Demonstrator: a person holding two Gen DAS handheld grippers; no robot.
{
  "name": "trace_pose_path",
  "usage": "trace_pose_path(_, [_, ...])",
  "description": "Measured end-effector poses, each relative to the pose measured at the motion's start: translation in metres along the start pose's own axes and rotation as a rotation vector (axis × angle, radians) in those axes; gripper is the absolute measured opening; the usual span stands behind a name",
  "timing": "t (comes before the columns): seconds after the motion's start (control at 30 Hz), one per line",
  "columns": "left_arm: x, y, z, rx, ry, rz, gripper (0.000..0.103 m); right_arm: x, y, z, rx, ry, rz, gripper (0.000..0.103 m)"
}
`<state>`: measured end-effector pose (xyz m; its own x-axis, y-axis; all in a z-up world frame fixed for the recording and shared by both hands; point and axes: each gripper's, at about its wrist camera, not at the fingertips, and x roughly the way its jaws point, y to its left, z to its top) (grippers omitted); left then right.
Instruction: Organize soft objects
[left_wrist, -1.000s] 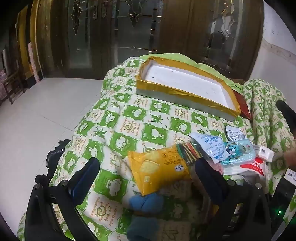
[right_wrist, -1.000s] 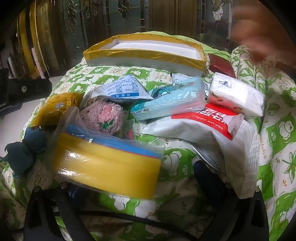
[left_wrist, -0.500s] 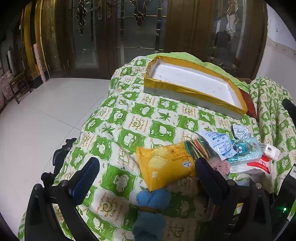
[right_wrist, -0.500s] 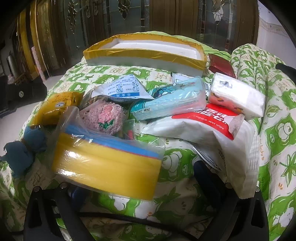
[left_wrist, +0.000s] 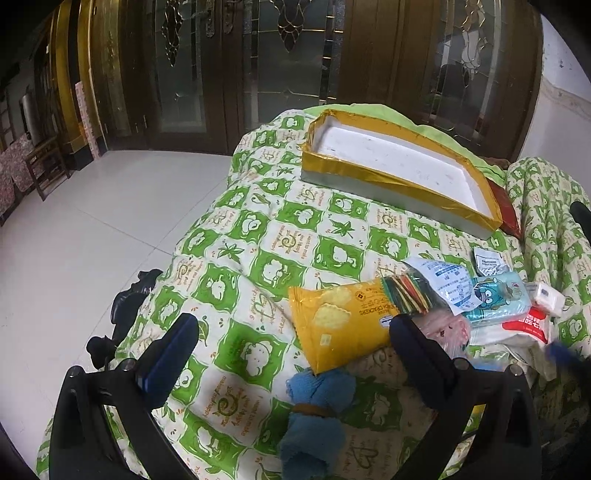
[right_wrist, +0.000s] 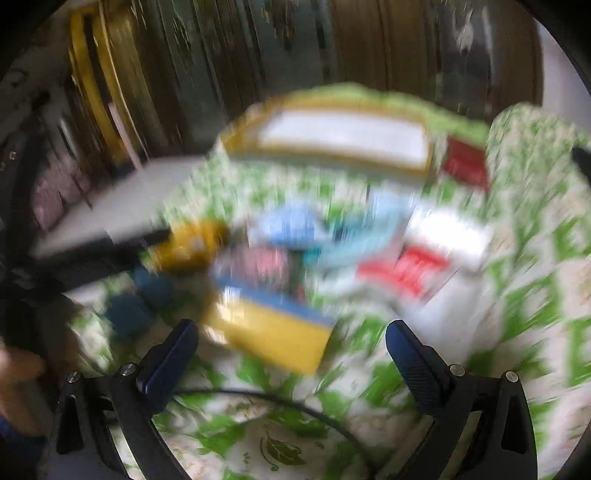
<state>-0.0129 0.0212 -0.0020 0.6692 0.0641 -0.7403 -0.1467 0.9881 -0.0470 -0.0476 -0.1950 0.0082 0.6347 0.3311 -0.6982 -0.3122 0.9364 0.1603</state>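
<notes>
My left gripper (left_wrist: 294, 325) hangs open over the green-checked quilt (left_wrist: 258, 236). Just beyond its fingers lies a yellow cracker packet (left_wrist: 343, 325), with a blue knitted toy (left_wrist: 317, 417) nearer me. A pile to the right holds a blue tissue pack (left_wrist: 495, 299), a red-and-white wet-wipe pack (left_wrist: 524, 326) and a pink item in plastic (left_wrist: 448, 326). A white tray with a gold rim (left_wrist: 399, 184) sits empty at the far end. The right wrist view is heavily blurred: my right gripper (right_wrist: 291, 328) is open above a yellow-and-blue bagged pack (right_wrist: 269, 328).
Black shoes (left_wrist: 127, 299) lie on the white tiled floor (left_wrist: 74, 240) left of the quilt. A red packet (left_wrist: 506, 210) sits beside the tray's right end. Dark wooden doors (left_wrist: 295, 55) stand behind. A hand (right_wrist: 14, 369) shows at the lower left of the right wrist view.
My right gripper has pulled up and back fast, blurring its view; the pile now looks smaller and farther. My left gripper rose and drew back slightly. Both stay open.
</notes>
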Motion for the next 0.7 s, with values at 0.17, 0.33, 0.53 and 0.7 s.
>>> trace_pose_path(0.17, [-0.001,-0.001,-0.001,0.006,0.008,-0.002,0.103,-0.036,-0.01,0.021,-0.036,-0.172,-0.089,0.102])
trace_pose_path(0.33, [-0.005,-0.002,-0.005,-0.001,0.019,-0.017,0.103,-0.039,-0.035,0.028,0.033,-0.174,-0.123,0.102])
trace_pose_path(0.53, [-0.004,-0.003,-0.008,0.007,0.028,-0.011,0.103,-0.026,-0.043,0.026,0.071,-0.123,-0.099,0.102])
trace_pose_path(0.7, [-0.005,-0.003,-0.008,0.007,0.026,-0.011,0.103,-0.023,-0.037,0.021,0.043,-0.102,-0.1,0.102])
